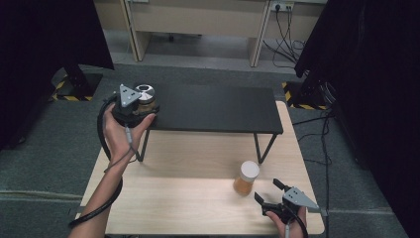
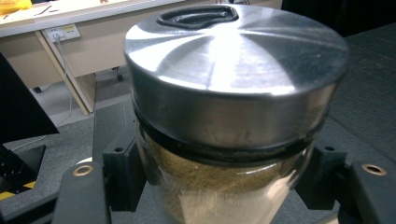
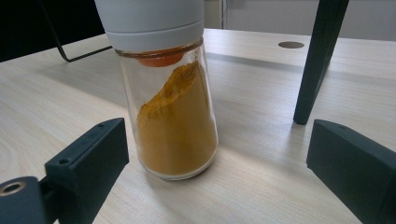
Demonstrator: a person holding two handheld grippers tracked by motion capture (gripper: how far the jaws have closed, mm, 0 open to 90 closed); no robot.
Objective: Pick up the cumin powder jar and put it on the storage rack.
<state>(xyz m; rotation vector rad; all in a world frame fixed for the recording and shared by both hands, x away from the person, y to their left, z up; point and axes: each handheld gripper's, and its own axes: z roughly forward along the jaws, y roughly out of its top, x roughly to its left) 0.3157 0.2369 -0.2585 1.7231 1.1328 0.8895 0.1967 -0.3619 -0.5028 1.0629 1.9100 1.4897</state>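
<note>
I had the left tool (image 1: 132, 106) clenched on the steel-lidded jar (image 2: 233, 116), held at the black shelf's (image 1: 213, 111) left end, not yet set down; the right tool (image 1: 271, 194) stood released near the turmeric jar (image 1: 246, 177) on the table (image 1: 173, 198), ungrasped

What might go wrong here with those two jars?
The metal-lidded jar is clamped low on its glass by the left gripper near the black shelf corner; it may slip or clip the edge. The right gripper stands open beside the white-capped spice jar; an off-centre approach might tip it.
</note>
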